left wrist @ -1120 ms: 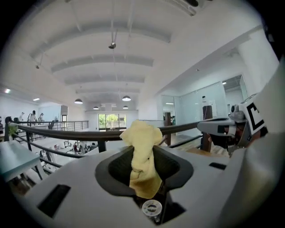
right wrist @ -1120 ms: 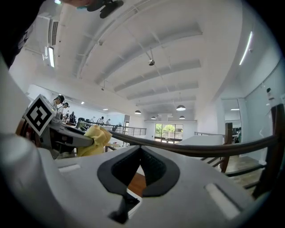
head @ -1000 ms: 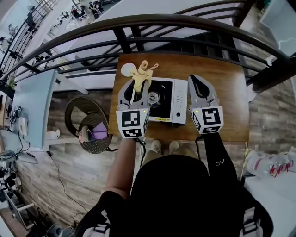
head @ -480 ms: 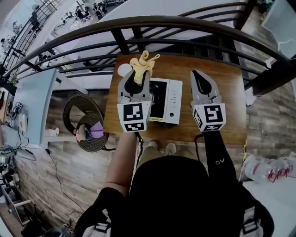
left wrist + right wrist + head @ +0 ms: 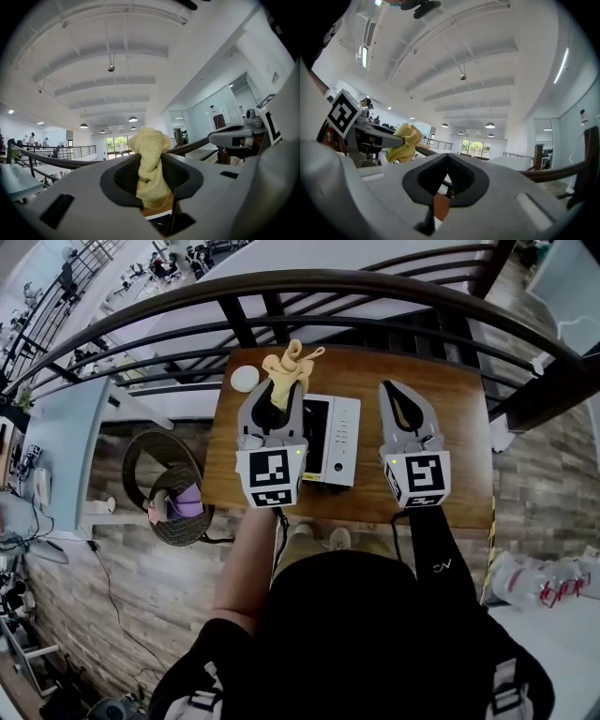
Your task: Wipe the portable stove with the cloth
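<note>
A white portable stove with a black burner top lies on the wooden table; my left gripper covers its left part. That left gripper is shut on a yellow cloth, which sticks out past the tips and shows between the jaws in the left gripper view as the cloth. To the right of the stove my right gripper is held over bare table, jaws closed with nothing in them. In the right gripper view the left gripper and the cloth appear at the left.
A small white round object sits at the table's far left corner. A dark curved railing runs behind the table. A round wicker chair stands on the brick floor to the left.
The view has shifted slightly. The left gripper with the cloth now covers more of the stove's left part; the right gripper has hardly moved.
</note>
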`<action>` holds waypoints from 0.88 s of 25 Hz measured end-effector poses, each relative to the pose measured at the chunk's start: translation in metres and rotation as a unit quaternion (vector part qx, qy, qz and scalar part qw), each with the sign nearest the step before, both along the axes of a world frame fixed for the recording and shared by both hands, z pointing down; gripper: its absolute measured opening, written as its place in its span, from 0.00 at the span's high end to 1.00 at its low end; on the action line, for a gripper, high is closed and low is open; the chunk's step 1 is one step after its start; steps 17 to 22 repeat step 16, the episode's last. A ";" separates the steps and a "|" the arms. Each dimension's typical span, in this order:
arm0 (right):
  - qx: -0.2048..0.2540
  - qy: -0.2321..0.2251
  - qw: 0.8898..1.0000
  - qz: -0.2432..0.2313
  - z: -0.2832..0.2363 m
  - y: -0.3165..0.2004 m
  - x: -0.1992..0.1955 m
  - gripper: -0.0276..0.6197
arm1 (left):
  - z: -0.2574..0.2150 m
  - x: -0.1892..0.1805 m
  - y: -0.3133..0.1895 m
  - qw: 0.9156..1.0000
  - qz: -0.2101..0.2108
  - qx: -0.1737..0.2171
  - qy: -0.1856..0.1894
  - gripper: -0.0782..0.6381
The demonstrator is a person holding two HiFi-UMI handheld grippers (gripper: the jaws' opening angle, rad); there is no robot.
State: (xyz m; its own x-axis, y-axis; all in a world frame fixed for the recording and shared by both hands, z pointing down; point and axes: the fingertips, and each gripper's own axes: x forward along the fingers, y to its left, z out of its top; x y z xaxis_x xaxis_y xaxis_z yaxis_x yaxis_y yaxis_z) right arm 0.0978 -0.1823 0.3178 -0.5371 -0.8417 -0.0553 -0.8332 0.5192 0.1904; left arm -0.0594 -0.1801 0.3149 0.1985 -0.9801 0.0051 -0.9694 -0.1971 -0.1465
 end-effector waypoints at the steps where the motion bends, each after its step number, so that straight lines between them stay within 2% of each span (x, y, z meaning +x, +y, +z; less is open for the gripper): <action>1: 0.000 -0.001 1.000 0.001 -0.001 0.001 0.001 0.95 | -0.001 0.001 0.001 1.000 0.000 0.001 0.000 0.71; 22: 0.005 -0.006 1.000 0.013 -0.001 0.021 0.018 0.95 | -0.003 0.019 0.026 1.000 0.013 0.017 0.005 0.71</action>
